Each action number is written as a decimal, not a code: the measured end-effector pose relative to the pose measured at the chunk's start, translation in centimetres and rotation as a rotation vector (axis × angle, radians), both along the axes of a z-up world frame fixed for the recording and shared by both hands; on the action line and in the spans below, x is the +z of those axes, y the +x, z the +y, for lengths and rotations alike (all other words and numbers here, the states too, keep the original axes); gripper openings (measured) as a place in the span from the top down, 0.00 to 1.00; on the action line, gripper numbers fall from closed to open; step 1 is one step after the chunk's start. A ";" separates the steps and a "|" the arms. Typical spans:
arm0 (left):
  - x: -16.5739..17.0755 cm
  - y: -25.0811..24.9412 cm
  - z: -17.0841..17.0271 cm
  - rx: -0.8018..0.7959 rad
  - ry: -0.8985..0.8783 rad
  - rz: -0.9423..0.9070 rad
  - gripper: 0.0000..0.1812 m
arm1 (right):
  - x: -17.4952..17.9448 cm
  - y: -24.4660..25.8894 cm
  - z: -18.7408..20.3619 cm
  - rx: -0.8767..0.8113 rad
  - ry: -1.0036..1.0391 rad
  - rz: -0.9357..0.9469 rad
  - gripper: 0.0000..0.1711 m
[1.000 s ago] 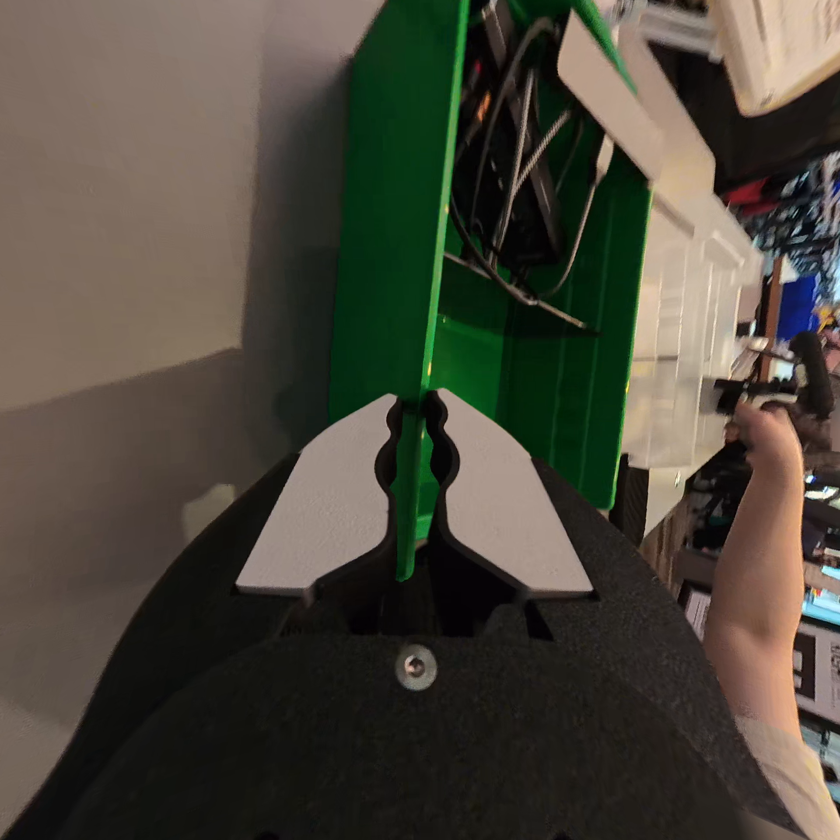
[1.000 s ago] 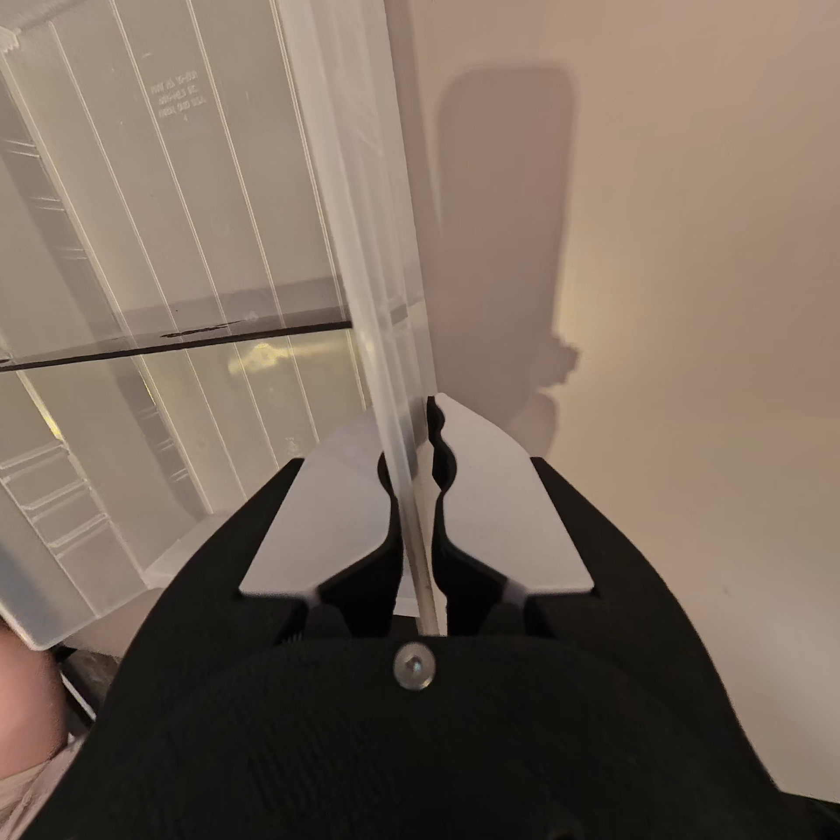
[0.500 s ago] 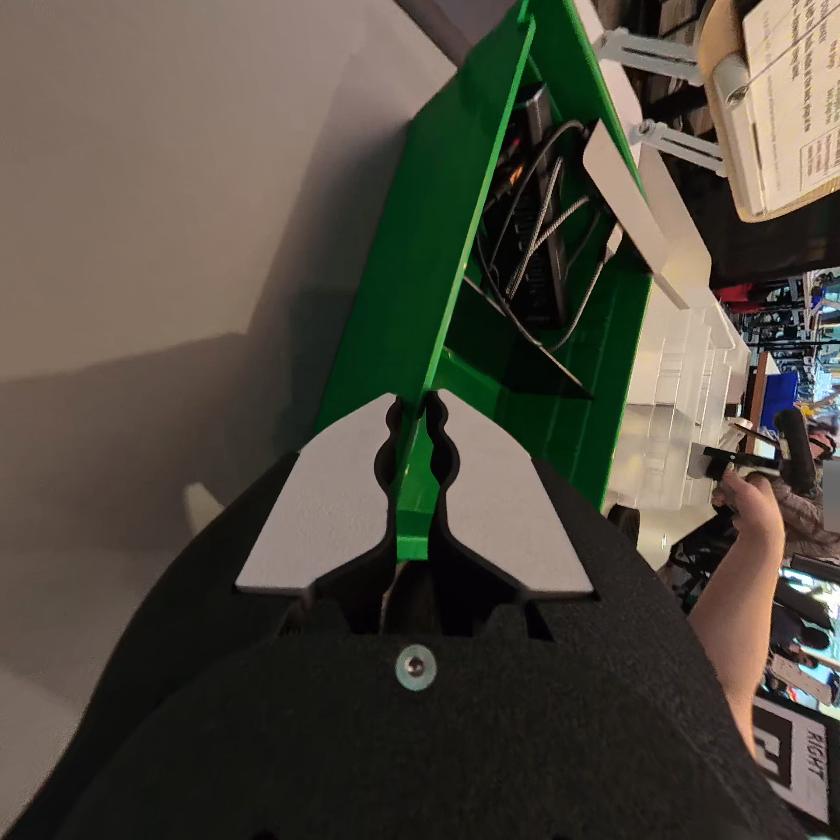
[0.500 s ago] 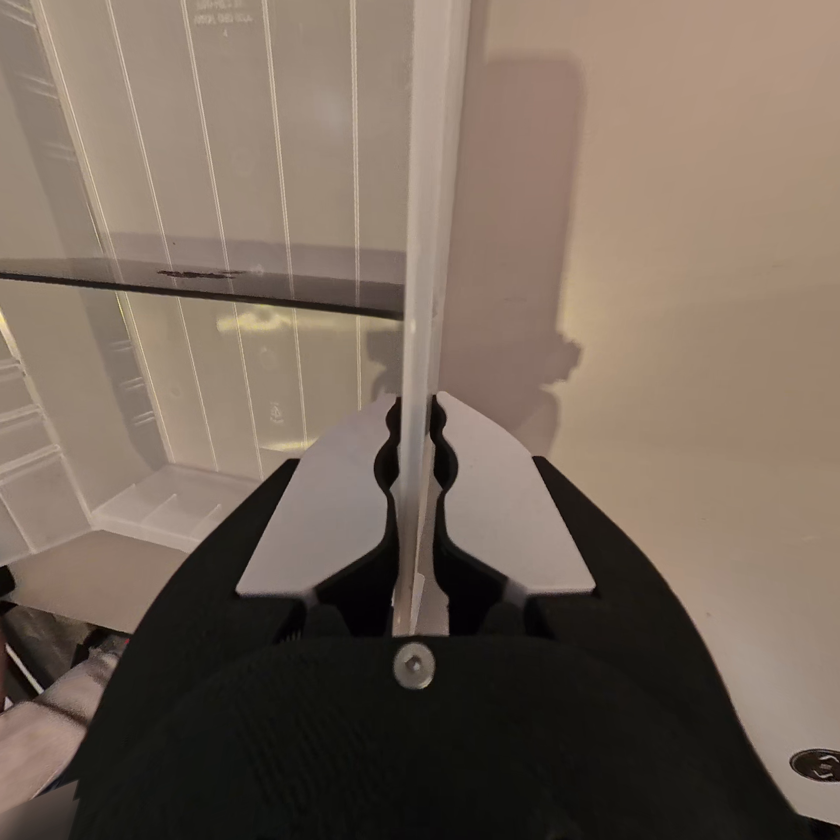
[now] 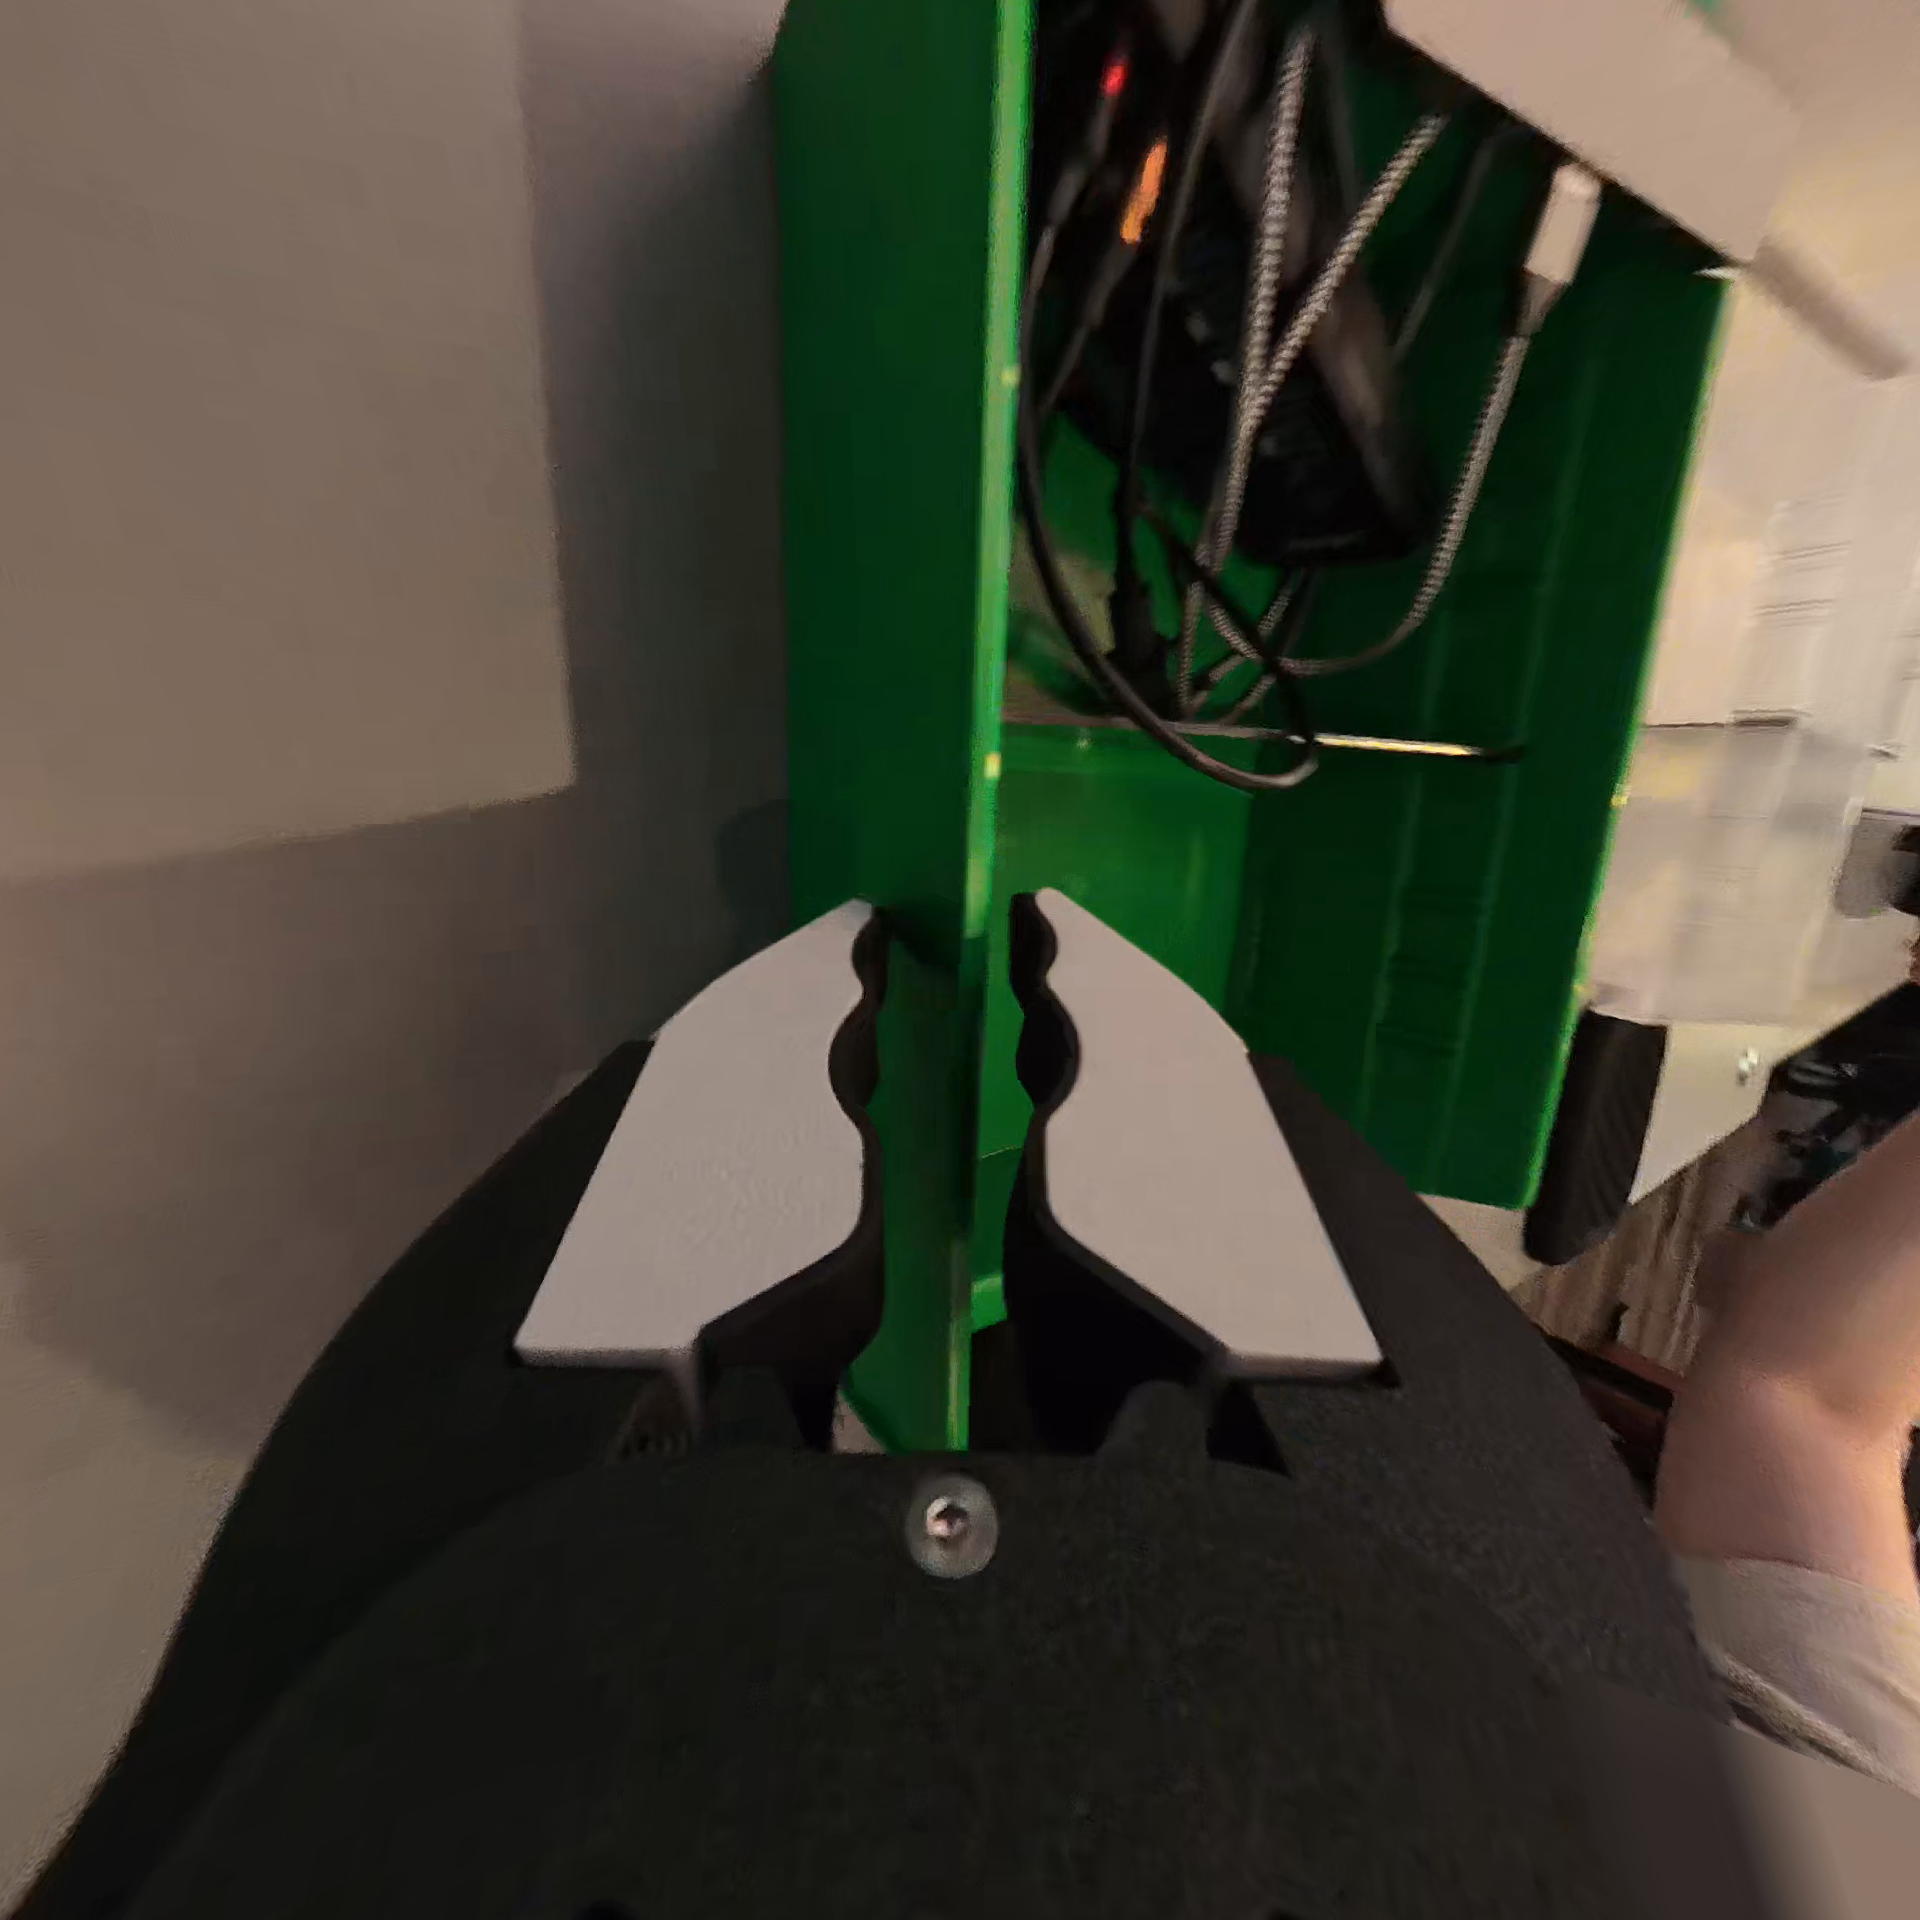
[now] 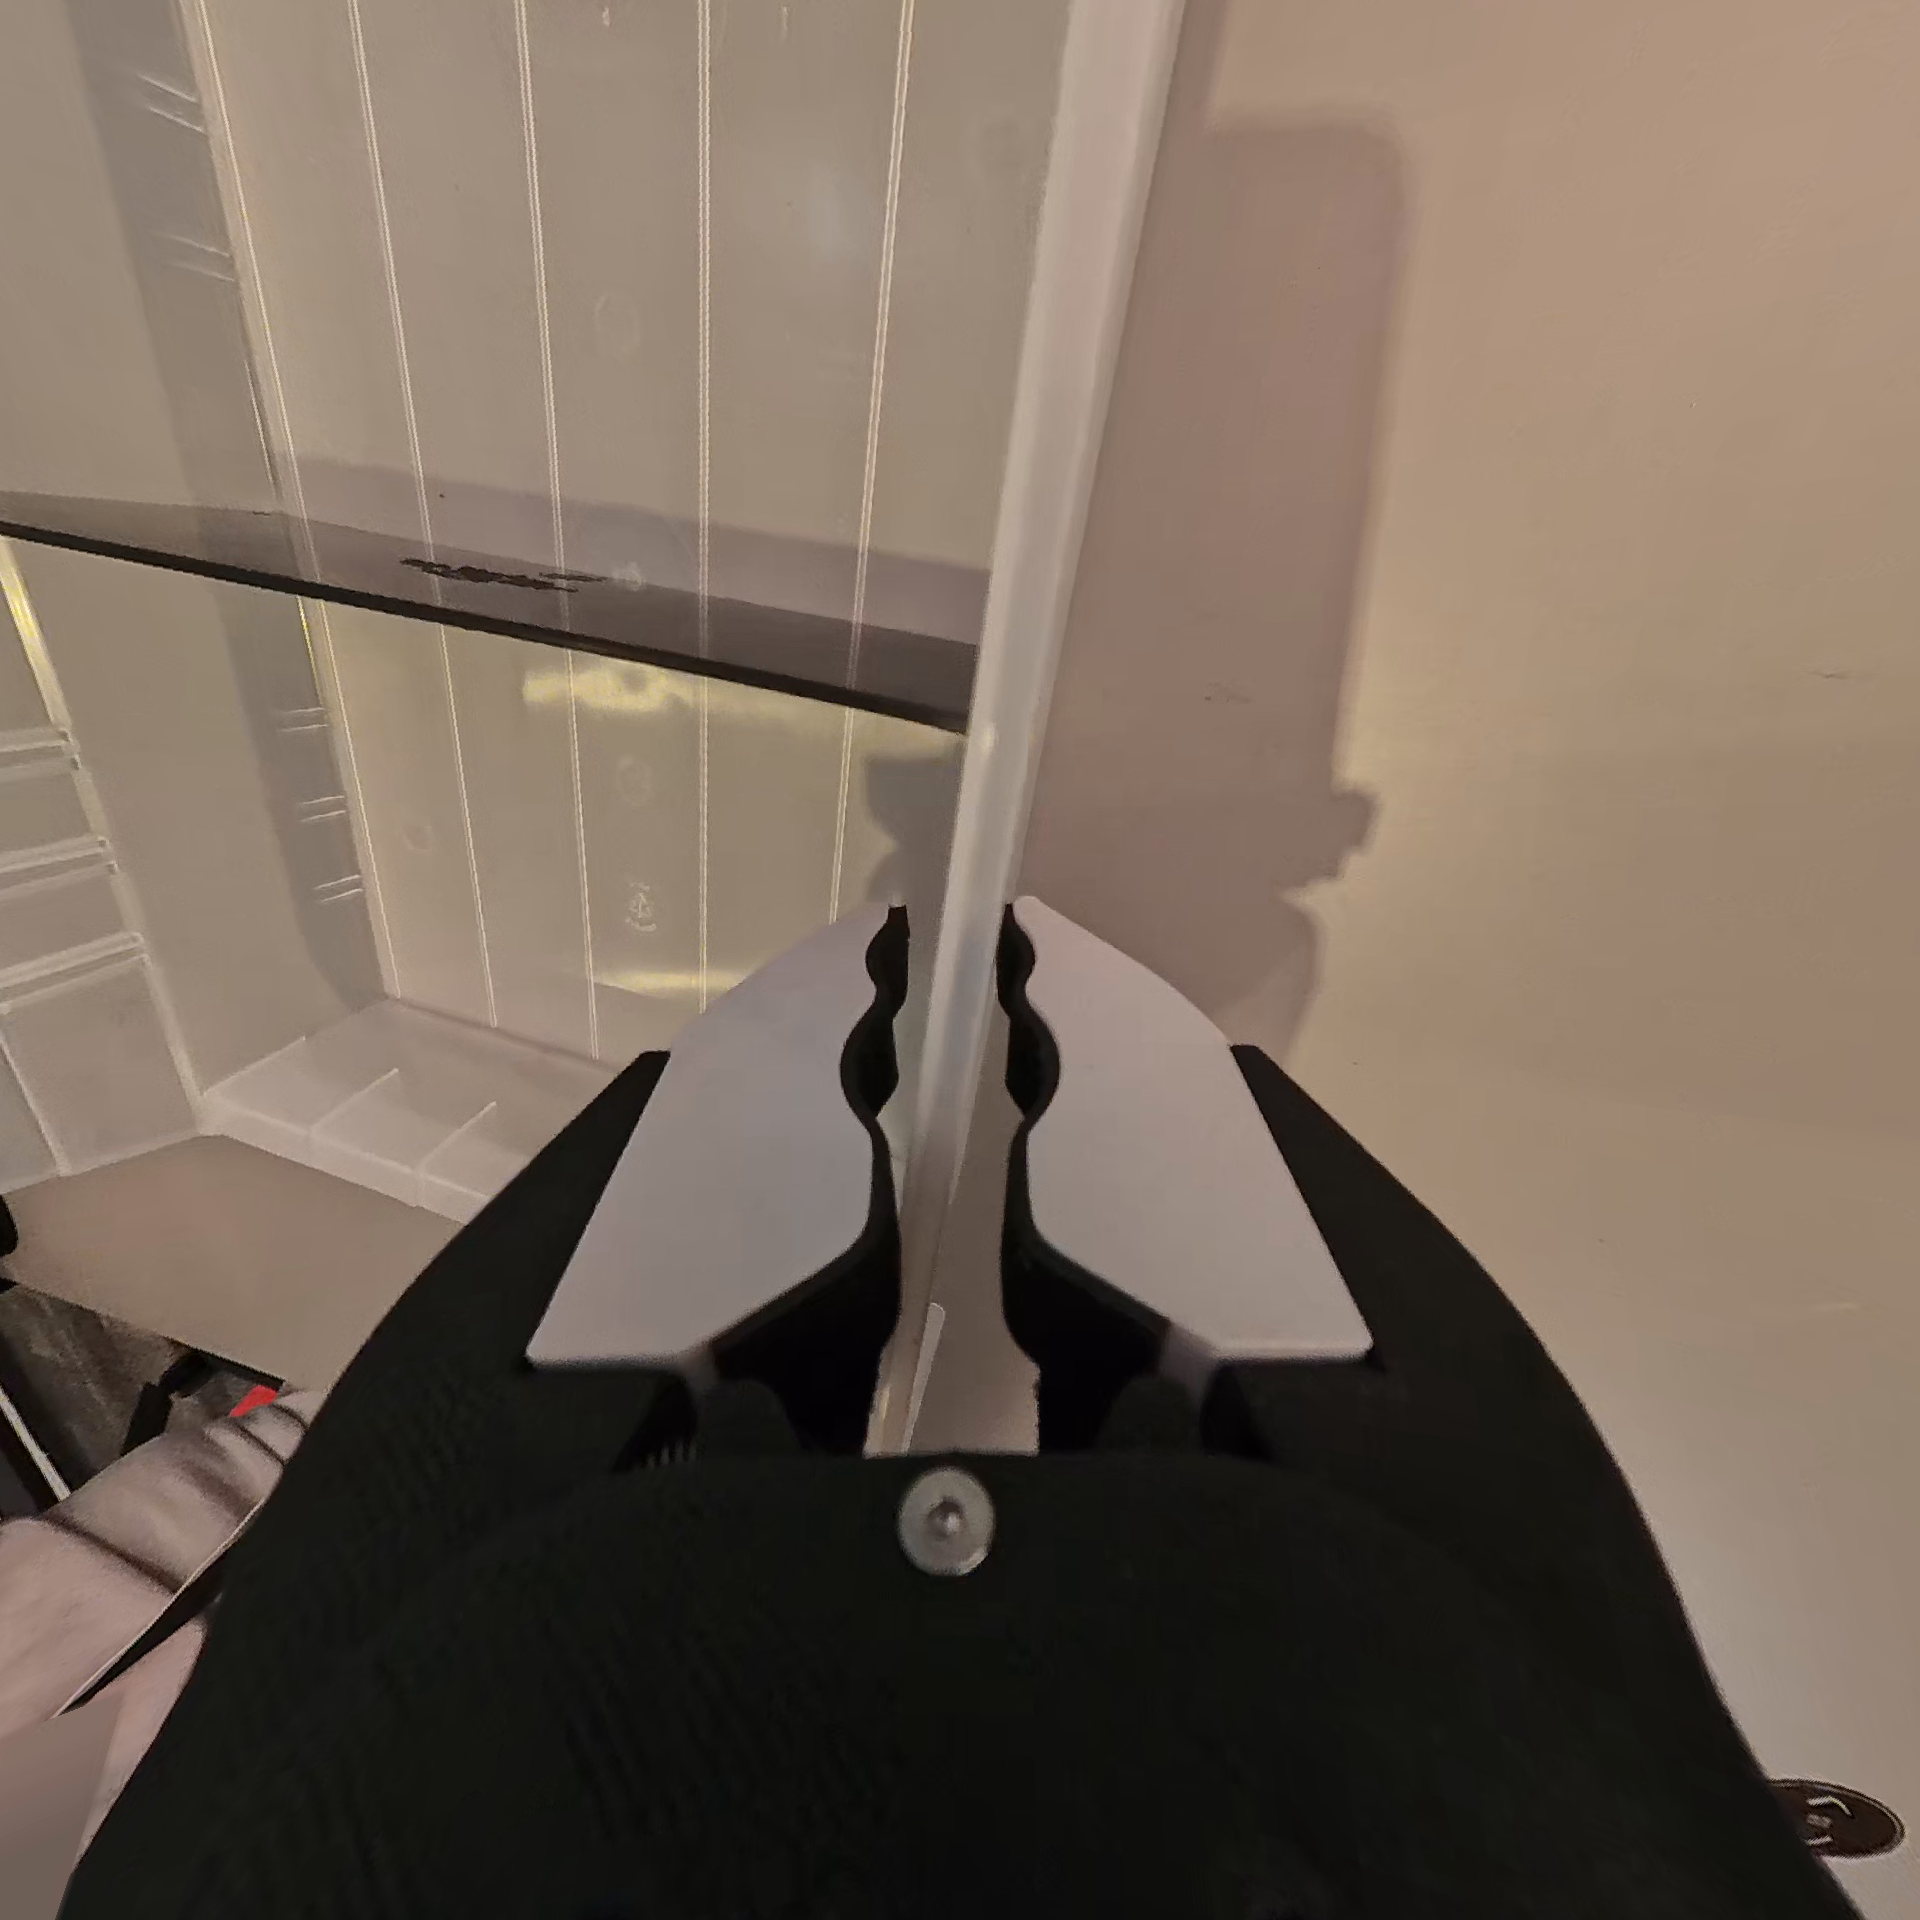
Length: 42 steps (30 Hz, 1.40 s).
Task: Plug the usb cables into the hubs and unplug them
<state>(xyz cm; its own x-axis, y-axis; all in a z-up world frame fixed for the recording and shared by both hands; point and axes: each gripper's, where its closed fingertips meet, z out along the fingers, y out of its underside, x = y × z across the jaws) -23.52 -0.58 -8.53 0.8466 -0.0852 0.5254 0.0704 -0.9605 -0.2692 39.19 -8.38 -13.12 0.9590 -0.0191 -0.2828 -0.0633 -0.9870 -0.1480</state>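
A green bin stands on the pale table and holds a tangle of black and braided USB cables and a dark hub. My left gripper straddles the bin's near wall; its jaws stand slightly apart, with a gap beside the wall. In the right wrist view, my right gripper straddles the rim of a clear plastic bin. Its jaws also stand slightly apart around the wall. The clear bin looks empty inside.
The clear bin stands just beyond the green one in the left wrist view. A white flat piece lies across the green bin's top corner. A person's arm is at the right. The beige table stretches right of the clear bin. One gripper's finger ends stand about 65 centimeters off the other's.
Both grippers were clamped on their bin walls; now both jaws have opened a little. The green bin has swung back to upright in the left wrist view.
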 end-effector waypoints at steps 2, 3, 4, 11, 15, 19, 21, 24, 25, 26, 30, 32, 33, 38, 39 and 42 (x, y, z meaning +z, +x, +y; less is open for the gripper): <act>-0.4 -0.2 0.4 0.039 -0.024 -0.007 0.91 | 0.0 0.0 0.0 0.004 0.004 0.005 0.89; -0.3 -0.2 0.5 0.063 -0.026 -0.035 0.91 | 0.0 -0.1 0.0 0.006 0.006 0.009 0.89; -0.3 -0.2 0.6 0.078 -0.029 -0.059 0.90 | 0.0 -0.1 0.0 0.008 0.009 0.015 0.89; -0.2 -2.4 1.7 0.228 0.027 -0.072 0.90 | 0.1 -0.4 -0.1 0.026 0.023 0.049 0.87; -0.1 -4.0 1.8 0.304 0.053 -0.117 0.88 | 0.1 -0.4 -0.3 0.046 0.018 0.065 0.86; -0.1 -5.4 1.7 0.370 0.065 -0.115 0.88 | 0.1 0.0 -0.4 0.042 0.025 0.078 0.86; -0.1 -6.1 1.7 0.410 0.071 -0.105 0.89 | 0.1 0.6 -0.7 0.009 0.022 0.072 0.87; -0.2 -6.3 1.7 0.438 0.054 -0.084 0.88 | 0.1 1.9 -1.3 -0.033 0.022 0.032 0.90; -0.2 -6.0 1.6 0.429 0.040 -0.080 0.88 | 0.1 2.0 -1.4 -0.040 0.022 0.041 0.89; -0.2 -5.7 1.4 0.412 0.029 -0.071 0.89 | 0.1 2.0 -1.4 -0.045 0.021 0.046 0.89; -0.2 -4.7 0.8 0.367 0.006 -0.078 0.89 | 0.0 2.1 -1.2 -0.051 -0.003 0.004 0.91; -0.2 -4.3 0.5 0.354 -0.005 -0.092 0.89 | 0.0 1.8 -0.8 -0.059 -0.005 0.006 0.91; -0.2 -4.1 0.4 0.345 -0.011 -0.095 0.89 | 0.0 1.6 -0.6 -0.064 -0.004 0.010 0.91; -0.3 -2.9 0.3 0.267 -0.030 -0.105 0.89 | 0.0 1.3 0.0 -0.074 -0.011 0.008 0.91; -0.3 -2.8 0.4 0.256 -0.023 -0.106 0.89 | -0.1 1.3 0.0 -0.072 -0.014 0.008 0.91; -0.2 -2.8 1.1 0.252 -0.004 -0.113 0.89 | -0.1 1.5 0.1 -0.071 -0.011 0.013 0.91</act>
